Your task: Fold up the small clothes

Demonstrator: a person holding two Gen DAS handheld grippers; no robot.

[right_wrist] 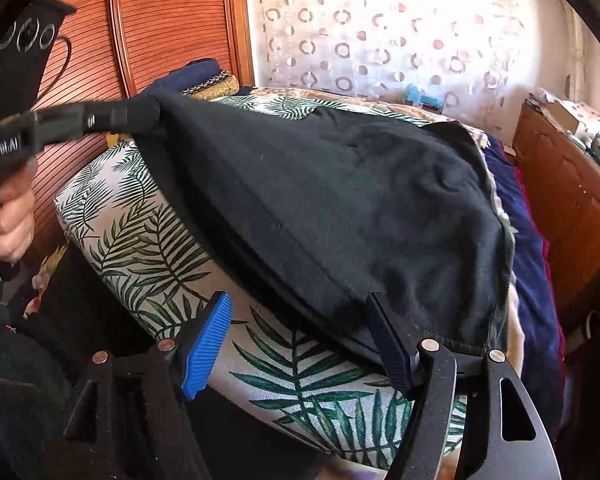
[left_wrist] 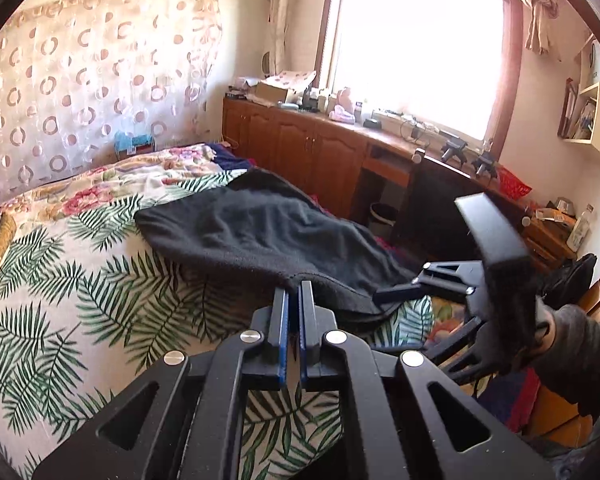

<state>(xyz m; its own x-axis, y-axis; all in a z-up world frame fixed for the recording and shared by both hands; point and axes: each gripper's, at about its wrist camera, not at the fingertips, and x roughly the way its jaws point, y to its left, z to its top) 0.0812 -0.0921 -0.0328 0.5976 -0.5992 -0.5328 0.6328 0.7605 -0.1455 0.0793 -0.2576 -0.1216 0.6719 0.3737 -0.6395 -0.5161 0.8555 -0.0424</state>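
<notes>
The black garment (right_wrist: 340, 200) lies spread across the leaf-print bed cover (right_wrist: 148, 240), its near hem running side to side between the two tools. The left gripper (left_wrist: 294, 292) pinches one hem corner, fingers nearly together. The right gripper (right_wrist: 304, 336) gapes wide at the opposite corner, one finger against the hem, so it looks nearest to that unheld corner.

From my right tool (right_wrist: 300, 312) I see its blue-padded fingers (right_wrist: 206, 346) spread wide at the near edge of a black garment (right_wrist: 340, 200) on the leaf-print bed (right_wrist: 148, 240), while the left tool (right_wrist: 140, 114) pinches its far corner.
</notes>
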